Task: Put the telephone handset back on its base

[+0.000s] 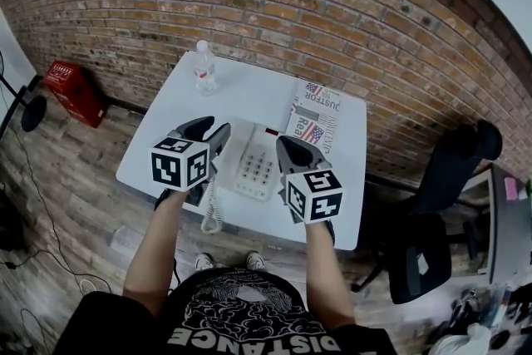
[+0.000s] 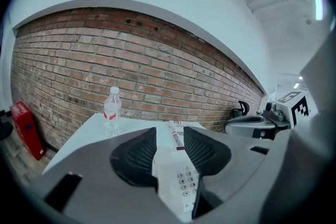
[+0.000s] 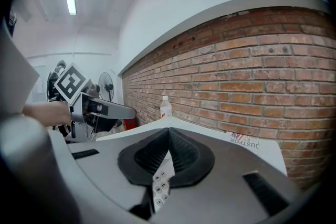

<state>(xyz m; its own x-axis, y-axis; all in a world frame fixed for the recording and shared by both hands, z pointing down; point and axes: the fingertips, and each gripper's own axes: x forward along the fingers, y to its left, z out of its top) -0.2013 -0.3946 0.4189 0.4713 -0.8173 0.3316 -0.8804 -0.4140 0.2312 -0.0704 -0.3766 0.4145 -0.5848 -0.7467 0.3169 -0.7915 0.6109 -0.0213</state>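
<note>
A white telephone base (image 1: 256, 166) with a grey keypad sits near the table's front edge, and its coiled cord (image 1: 212, 216) hangs over that edge. My left gripper (image 1: 208, 134) hovers over the phone's left side, mostly hiding it in the head view. In the left gripper view the jaws (image 2: 170, 136) stand apart, and between them I see the keypad (image 2: 186, 180) and a plain white strip (image 2: 165, 168) beside it. I cannot tell whether that strip is the handset; the pads are not pressing on it. My right gripper (image 1: 288, 150) (image 3: 168, 131) hangs over the phone's right side, its tips together and empty.
On the white table (image 1: 166, 129) a water bottle (image 1: 204, 66) stands at the far left and a folded newspaper (image 1: 316, 116) lies behind the phone. A brick wall runs behind the table. A red box (image 1: 71, 87) sits on the floor at left and a black office chair (image 1: 445, 187) at right.
</note>
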